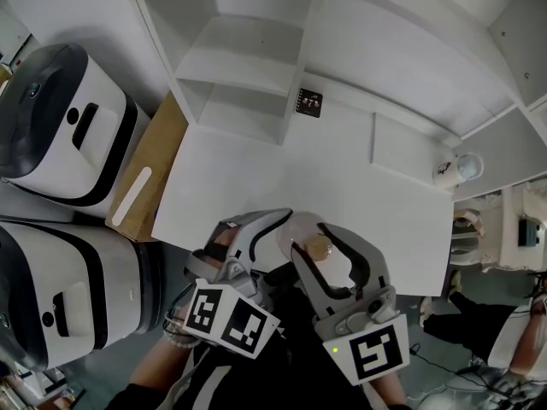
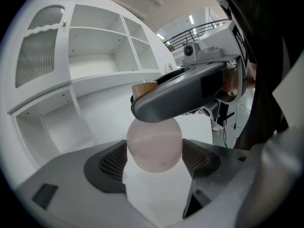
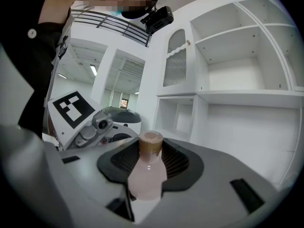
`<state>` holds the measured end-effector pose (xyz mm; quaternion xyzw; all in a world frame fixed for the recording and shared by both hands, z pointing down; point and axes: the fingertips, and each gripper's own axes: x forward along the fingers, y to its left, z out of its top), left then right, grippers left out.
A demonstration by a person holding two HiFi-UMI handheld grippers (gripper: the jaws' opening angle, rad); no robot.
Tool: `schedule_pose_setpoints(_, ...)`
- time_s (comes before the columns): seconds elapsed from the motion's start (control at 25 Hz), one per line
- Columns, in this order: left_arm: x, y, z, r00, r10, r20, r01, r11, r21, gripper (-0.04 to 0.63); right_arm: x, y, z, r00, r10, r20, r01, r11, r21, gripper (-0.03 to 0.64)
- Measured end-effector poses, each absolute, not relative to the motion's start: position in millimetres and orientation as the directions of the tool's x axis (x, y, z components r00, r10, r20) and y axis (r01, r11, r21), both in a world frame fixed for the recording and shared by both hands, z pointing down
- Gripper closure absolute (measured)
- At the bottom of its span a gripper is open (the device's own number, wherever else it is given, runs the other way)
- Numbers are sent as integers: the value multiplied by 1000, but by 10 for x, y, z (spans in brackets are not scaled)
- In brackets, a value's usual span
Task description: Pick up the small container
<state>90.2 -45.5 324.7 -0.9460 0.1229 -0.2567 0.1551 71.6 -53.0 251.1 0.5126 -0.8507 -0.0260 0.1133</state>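
Observation:
The small container is a pale pink bottle point(image 1: 297, 230) with a brown cork cap point(image 1: 318, 248), held between both grippers near the white table's front edge. In the left gripper view its round body point(image 2: 154, 144) fills the gap between the left gripper's point(image 2: 155, 161) pads, touching both. One grey jaw of the right gripper crosses just above it there and hides the neck. In the right gripper view the bottle point(image 3: 146, 175) stands upright, cap point(image 3: 151, 142) on top, with the right gripper point(image 3: 147, 177) closed against its sides. In the head view the left gripper point(image 1: 261, 227) and right gripper point(image 1: 320, 244) meet at the bottle.
A white table point(image 1: 256, 178) backs onto a white shelf unit point(image 1: 248, 49) with bare compartments. A small black device point(image 1: 309, 102) lies at the shelf's foot and a white mug point(image 1: 446, 172) stands at the far right. Two white and black machines point(image 1: 60, 126) stand on the left.

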Motion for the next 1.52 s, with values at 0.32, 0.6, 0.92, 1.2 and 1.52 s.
schedule_pose_setpoints(0.32, 911, -443, 3275, 838, -303, 453, -148, -926, -346, 233, 715, -526, 2543, -448, -876, 176, -864, 475, 166, 469)
schedule_pose_setpoints(0.6, 913, -420, 3293, 843, -287, 454, -136, -932, -336, 233, 714, -514, 2570, -447, -874, 188, -865, 476, 157, 469)
schedule_pose_setpoints(0.92, 893, -433, 3294, 847, -277, 453, -134, -937, -322, 233, 683, -540, 2566, -452, -871, 193, -861, 482, 162, 469)
schedule_pose_setpoints(1.2, 893, -455, 3253, 848, -281, 449, -126, -930, -345, 233, 688, -553, 2529, -443, -878, 179, -867, 471, 163, 469)
schedule_pose_setpoints(1.52, 901, -448, 3238, 854, -266, 448, -111, -933, -343, 233, 690, -552, 2517, -435, -882, 184, -870, 464, 167, 469)
